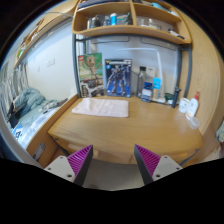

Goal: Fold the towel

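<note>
I have the gripper [109,160] low in the frame, its two fingers standing apart with a wide gap and nothing held between them; the purple pads [80,157] face each other across that gap. Beyond the fingers lies the wooden desk with a light-brown top [130,128], which fills the middle of the frame. The pale, flat rectangular towel [101,106] lies spread on the far left part of the desk, well ahead of the fingers and a little left of centre. Behind it, leaning against the back wall, stands a tall blue-and-dark printed box [118,76], and to its left a smaller green-edged box [92,72]. Right of centre, at the back of the desk, I see a cluster of small bottles and containers [152,90], and a white bottle with a red cap [193,104] towards the right of the frame. A wooden shelf unit [130,30] hangs across the upper part of the frame. At the left of the frame sits a bed with rumpled grey bedding [30,105].
</note>
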Action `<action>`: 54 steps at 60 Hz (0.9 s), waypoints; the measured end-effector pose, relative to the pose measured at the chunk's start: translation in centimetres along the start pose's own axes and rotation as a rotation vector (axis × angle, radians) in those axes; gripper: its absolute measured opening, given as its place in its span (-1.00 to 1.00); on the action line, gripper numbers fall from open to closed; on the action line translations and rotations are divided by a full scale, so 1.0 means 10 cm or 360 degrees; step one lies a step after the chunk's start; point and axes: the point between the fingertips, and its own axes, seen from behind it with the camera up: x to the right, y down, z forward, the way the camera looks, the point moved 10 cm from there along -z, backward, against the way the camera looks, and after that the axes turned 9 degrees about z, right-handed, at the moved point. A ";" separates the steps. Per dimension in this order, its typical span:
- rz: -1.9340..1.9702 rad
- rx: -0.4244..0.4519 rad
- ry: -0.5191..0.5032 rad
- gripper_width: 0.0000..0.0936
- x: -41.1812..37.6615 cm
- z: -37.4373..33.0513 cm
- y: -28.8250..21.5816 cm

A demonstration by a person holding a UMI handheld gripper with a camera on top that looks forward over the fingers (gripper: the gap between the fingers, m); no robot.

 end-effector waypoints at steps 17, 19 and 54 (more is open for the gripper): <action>-0.0059 -0.0195 -0.0145 0.79 -1.35 1.45 -0.29; -0.0067 -0.0204 -0.0148 0.79 -1.50 1.64 -0.35; -0.0169 -0.0257 0.0062 0.31 -2.54 4.14 -1.15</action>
